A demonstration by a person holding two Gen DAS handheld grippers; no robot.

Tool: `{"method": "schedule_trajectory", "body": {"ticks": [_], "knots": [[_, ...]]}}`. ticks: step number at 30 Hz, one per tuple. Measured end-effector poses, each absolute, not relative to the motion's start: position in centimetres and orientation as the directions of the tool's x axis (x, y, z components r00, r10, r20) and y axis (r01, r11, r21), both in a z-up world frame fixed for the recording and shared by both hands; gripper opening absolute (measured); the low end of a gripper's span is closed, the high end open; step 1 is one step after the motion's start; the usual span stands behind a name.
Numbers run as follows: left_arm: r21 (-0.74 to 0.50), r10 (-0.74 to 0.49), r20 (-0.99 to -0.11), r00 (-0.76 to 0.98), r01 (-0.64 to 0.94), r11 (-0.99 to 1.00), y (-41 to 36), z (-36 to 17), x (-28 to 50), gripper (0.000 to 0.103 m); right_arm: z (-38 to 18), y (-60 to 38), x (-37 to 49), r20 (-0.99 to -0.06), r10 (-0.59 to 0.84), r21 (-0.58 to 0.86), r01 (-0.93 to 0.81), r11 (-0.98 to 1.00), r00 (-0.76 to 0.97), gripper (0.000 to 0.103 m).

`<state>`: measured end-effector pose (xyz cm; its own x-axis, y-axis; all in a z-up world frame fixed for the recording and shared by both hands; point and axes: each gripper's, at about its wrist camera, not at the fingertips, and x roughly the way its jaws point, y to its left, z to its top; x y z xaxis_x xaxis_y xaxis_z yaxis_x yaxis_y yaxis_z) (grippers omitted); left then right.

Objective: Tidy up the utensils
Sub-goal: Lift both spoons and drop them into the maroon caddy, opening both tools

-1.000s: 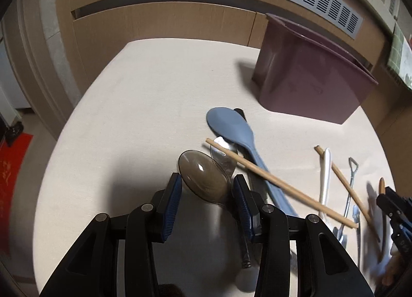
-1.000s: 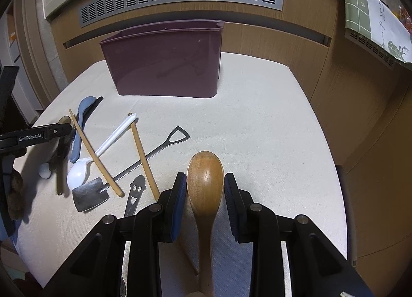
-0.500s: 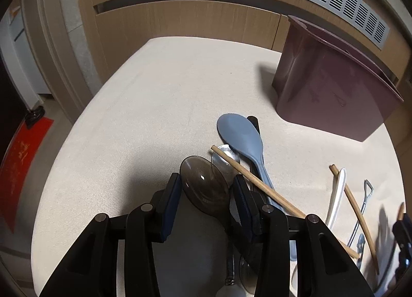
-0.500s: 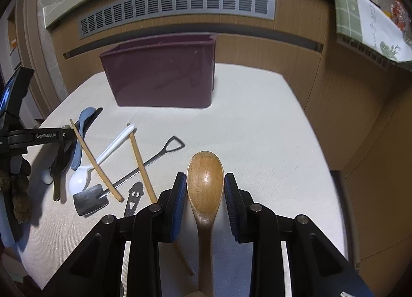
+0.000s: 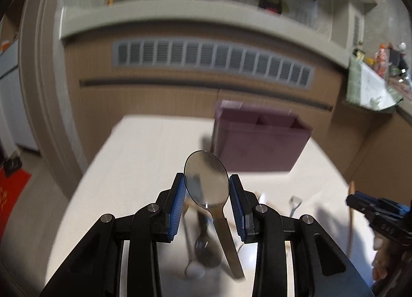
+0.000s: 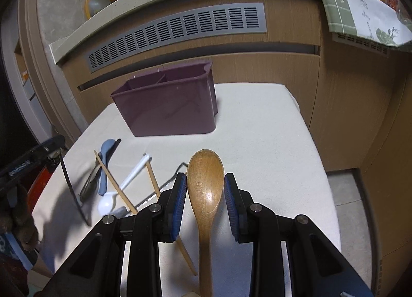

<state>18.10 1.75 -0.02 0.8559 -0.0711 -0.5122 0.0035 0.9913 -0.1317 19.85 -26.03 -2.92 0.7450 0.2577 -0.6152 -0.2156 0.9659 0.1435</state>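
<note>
Utensils are split between the two grippers and the bench: the left gripper [image 5: 207, 188] carries a smoky translucent spoon [image 5: 206, 181] clear of the bench, bowl pointing away and upward, handle running back between the fingers. Its jaws have just been closing and now clamp the sides of that spoon's bowl at a middling width. The right gripper [image 6: 205, 187] holds a wooden spoon [image 6: 205, 183] the same way, blue pads pressed on either side of the bowl, handle trailing back toward the camera, lifted above the cloth-coloured bench [image 6: 257, 142]. Left of the wooden spoon in the right wrist view, the remaining pieces lie in a loose heap: a blue spoon [image 6: 105, 152] farthest left, a white spoon [image 6: 123, 183] angled with its bowl near, and two wooden chopsticks [image 6: 116, 183] crossing them. A metal utensil peeks out just behind the left finger of the right gripper, mostly hidden. A dark thin handle hangs at the left edge beside the left gripper's black body. At the far side of the bench stands a maroon utensil holder [image 6: 167, 106], upright, with an inner divider making at least two compartments; both look unfilled from here. In the blurred left wrist view the same holder [image 5: 260, 142] sits beyond and to the right of the held spoon. Behind the bench runs a wood-panelled cabinet with a long grey vent grille [image 6: 177, 36].
</note>
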Motion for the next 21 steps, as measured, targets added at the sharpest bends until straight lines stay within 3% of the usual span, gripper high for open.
{"method": "schedule_trajectory", "body": {"ticks": [3,5,9,15,21], "knots": [[-0.135,-0.160,-0.373,0.914,0.117,0.984,1.3,7.1,19.4,0.035,1.9,-25.9,20.7,-0.510,0.264,0.113,-0.241,0.964,0.819,0.027],[-0.131,-0.215,-0.291,0.932,0.183,0.974,1.0,11.8,20.8,0.035,7.4,-25.5,21.9,-0.385,0.258,0.072,-0.249,0.966,0.886,0.027],[-0.109,-0.265,-0.234,0.936,0.246,0.963,0.4,16.7,25.4,0.035,13.5,-24.4,25.2,-0.248,0.253,0.048,-0.249,0.967,0.935,0.027],[-0.093,-0.245,-0.239,0.940,0.229,0.969,0.2,14.5,32.0,0.035,13.2,-22.0,30.2,-0.270,0.285,0.088,-0.271,0.959,0.920,0.027],[-0.150,-0.273,-0.371,0.888,0.233,0.961,-0.1,7.9,36.4,0.035,7.8,-20.0,33.5,-0.402,0.261,0.056,-0.261,0.964,0.878,0.027]]}}
